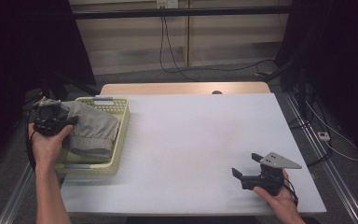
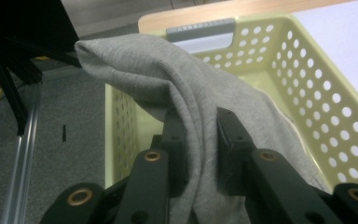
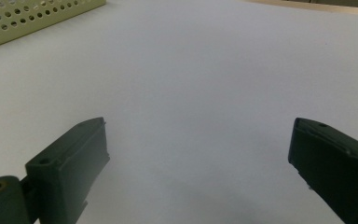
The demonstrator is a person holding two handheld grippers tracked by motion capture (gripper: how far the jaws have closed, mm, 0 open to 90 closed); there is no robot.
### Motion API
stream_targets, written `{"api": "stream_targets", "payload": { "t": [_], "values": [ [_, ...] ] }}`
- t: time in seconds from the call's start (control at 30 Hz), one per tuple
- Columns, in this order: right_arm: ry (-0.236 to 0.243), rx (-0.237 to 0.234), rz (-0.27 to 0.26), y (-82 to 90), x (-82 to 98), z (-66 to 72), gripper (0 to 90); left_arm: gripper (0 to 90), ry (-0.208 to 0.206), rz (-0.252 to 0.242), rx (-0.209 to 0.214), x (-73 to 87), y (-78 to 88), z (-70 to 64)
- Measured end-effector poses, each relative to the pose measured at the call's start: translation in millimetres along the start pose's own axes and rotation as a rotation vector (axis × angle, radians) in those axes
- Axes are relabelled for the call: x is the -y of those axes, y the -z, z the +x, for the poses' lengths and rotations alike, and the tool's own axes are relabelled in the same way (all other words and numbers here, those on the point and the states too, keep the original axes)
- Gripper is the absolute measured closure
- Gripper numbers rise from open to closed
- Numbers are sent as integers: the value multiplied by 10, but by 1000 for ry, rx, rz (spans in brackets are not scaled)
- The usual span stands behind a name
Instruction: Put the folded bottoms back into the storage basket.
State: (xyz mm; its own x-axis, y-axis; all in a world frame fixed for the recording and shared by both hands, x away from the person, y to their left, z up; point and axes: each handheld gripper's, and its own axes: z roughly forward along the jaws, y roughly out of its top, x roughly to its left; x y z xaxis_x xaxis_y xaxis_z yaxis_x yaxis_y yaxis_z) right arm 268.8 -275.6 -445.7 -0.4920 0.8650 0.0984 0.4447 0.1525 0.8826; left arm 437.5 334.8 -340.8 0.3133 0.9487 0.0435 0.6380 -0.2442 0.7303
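Note:
A grey knitted garment (image 1: 91, 128) lies bunched in a pale yellow perforated basket (image 1: 121, 135) at the table's left edge. My left gripper (image 1: 70, 122) is at the basket's left side, shut on a fold of that garment. In the left gripper view the grey garment (image 2: 200, 112) runs between the two black jaws and drapes over the basket (image 2: 307, 79). My right gripper (image 1: 244, 164) rests low over the white table (image 1: 196, 140) at the front right, jaws wide apart and empty. The right gripper view shows the right gripper (image 3: 198, 140) open over bare table.
The basket has a grey handle (image 1: 103, 98) at its far end. A wooden board (image 1: 182, 88) borders the table's far edge. Cables (image 1: 168, 51) hang behind the table, and metal rails (image 1: 326, 163) run along the floor on the right. A basket corner (image 3: 23, 21) appears in the right gripper view.

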Motion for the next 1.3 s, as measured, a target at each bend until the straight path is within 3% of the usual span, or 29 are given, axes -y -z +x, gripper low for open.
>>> {"api": "stream_targets", "payload": {
  "t": [0.47,0.8,0.9,1.07,1.17,1.3],
  "values": [
    [5,-5,4,-8,0,3,44,752,17,66,26,55,-219,-59],
    [8,-3,5,-6,2,3,46,750,36,71,75,73,-303,-77],
    [7,-2,5,-5,2,6,45,747,22,89,31,66,-336,-99],
    [8,-1,3,1,2,7,46,740,36,97,-3,106,-367,-38],
    [8,-1,3,5,2,4,46,740,61,113,-9,137,-406,-12],
    [10,-2,4,6,3,4,46,740,53,134,-3,148,-461,-36]
  ]
}}
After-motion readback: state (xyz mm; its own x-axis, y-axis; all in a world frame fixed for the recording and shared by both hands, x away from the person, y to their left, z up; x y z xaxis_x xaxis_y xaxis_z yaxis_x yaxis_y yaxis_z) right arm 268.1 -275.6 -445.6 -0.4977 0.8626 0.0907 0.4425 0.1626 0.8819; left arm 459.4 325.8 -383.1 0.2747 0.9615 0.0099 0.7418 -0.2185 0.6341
